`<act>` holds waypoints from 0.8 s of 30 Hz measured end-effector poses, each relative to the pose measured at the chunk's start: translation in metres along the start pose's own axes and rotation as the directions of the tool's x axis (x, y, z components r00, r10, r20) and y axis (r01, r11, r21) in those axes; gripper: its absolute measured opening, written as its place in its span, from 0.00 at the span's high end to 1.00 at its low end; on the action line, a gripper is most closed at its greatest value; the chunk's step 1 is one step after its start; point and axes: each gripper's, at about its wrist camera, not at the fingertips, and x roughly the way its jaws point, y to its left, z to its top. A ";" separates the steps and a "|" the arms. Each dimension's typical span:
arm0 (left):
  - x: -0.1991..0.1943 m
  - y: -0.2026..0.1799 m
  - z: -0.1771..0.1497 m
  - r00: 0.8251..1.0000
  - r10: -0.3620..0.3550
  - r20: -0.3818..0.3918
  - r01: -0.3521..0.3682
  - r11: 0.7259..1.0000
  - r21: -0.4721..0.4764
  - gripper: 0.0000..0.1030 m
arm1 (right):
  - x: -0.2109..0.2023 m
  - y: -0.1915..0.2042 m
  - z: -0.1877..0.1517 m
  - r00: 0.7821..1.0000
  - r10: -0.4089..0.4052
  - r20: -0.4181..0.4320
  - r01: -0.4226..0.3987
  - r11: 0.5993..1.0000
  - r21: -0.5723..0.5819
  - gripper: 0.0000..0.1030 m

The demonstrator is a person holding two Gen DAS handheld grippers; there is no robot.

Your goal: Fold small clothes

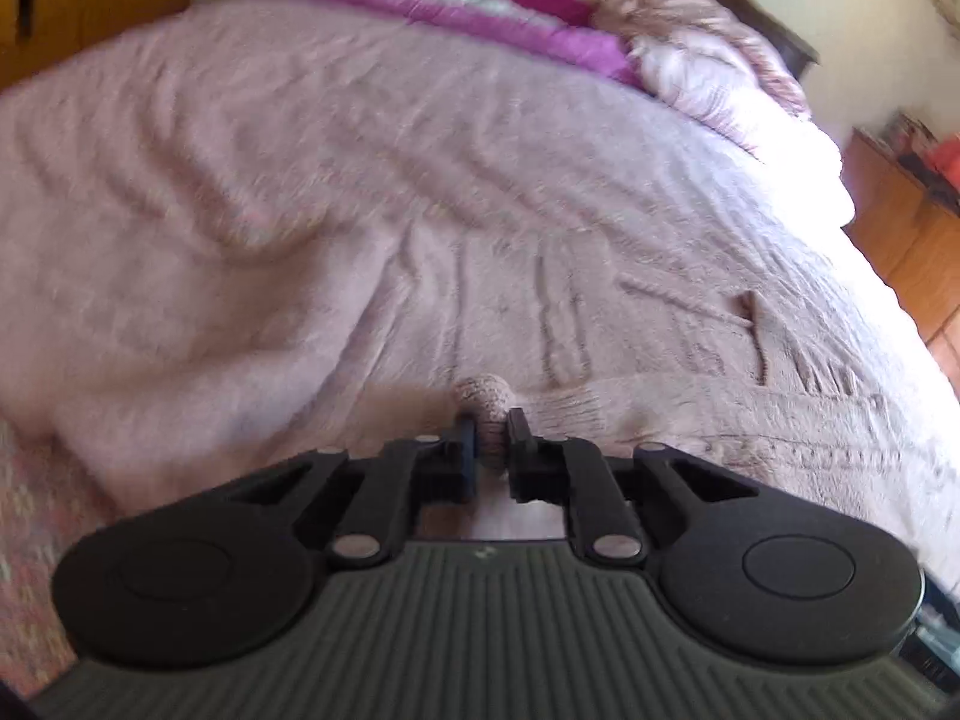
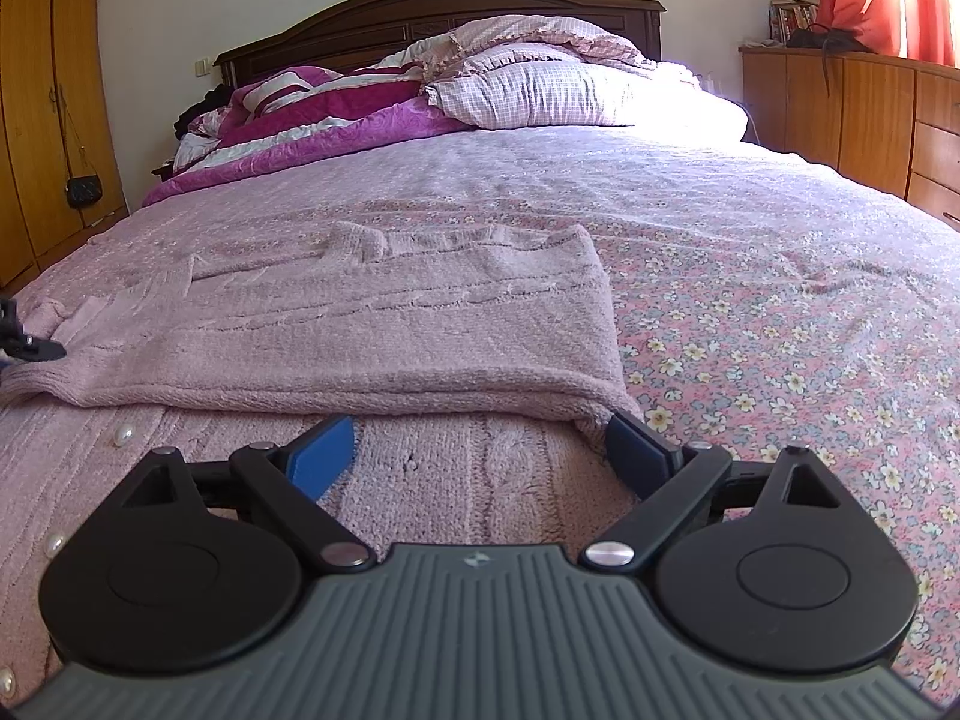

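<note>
A pink knitted cardigan with pearl buttons lies on the bed, one part folded over the rest. In the left wrist view my left gripper is shut on a bunched bit of the cardigan's knit, which pokes up between the pads. Its black tip also shows at the far left edge of the right wrist view as the left gripper, at the cardigan's side. My right gripper stands open over the near part of the cardigan, its blue pads spread wide, the right one by the folded corner.
The floral pink bedspread covers the bed. A checked pillow and a magenta quilt lie by the dark headboard. A wooden wardrobe with a small black bag stands left, a wooden dresser right.
</note>
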 end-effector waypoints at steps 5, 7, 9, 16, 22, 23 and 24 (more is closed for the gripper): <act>-0.026 -0.031 0.000 0.963 0.071 0.260 -0.137 0.959 0.248 0.88 | 0.000 0.000 0.000 1.000 0.005 0.001 -0.005 1.000 0.002 0.07; -0.012 -0.033 0.001 0.972 0.095 0.216 -0.157 0.944 0.290 0.88 | 0.000 0.002 0.000 1.000 0.007 0.001 -0.007 1.000 0.001 0.07; 0.007 -0.028 0.001 0.984 0.117 0.134 -0.153 0.942 0.298 0.85 | 0.000 0.002 0.000 1.000 0.008 0.001 -0.008 1.000 0.001 0.07; 0.017 -0.001 -0.001 0.976 0.201 0.080 -0.213 0.956 0.201 0.46 | 0.001 0.002 0.000 1.000 0.008 0.001 -0.008 1.000 0.000 0.06; -0.003 -0.001 -0.003 0.983 0.174 0.057 -0.182 0.966 0.184 0.46 | 0.001 0.002 0.000 1.000 0.007 0.001 -0.007 1.000 0.000 0.06; -0.006 -0.003 -0.005 0.982 0.180 0.059 -0.188 0.964 0.190 0.46 | 0.001 0.002 0.000 1.000 0.006 0.000 -0.006 1.000 -0.001 0.06; -0.010 -0.004 -0.006 0.982 0.182 0.059 -0.190 0.963 0.191 0.46 | 0.001 0.002 0.000 1.000 0.007 0.000 -0.007 1.000 0.000 0.06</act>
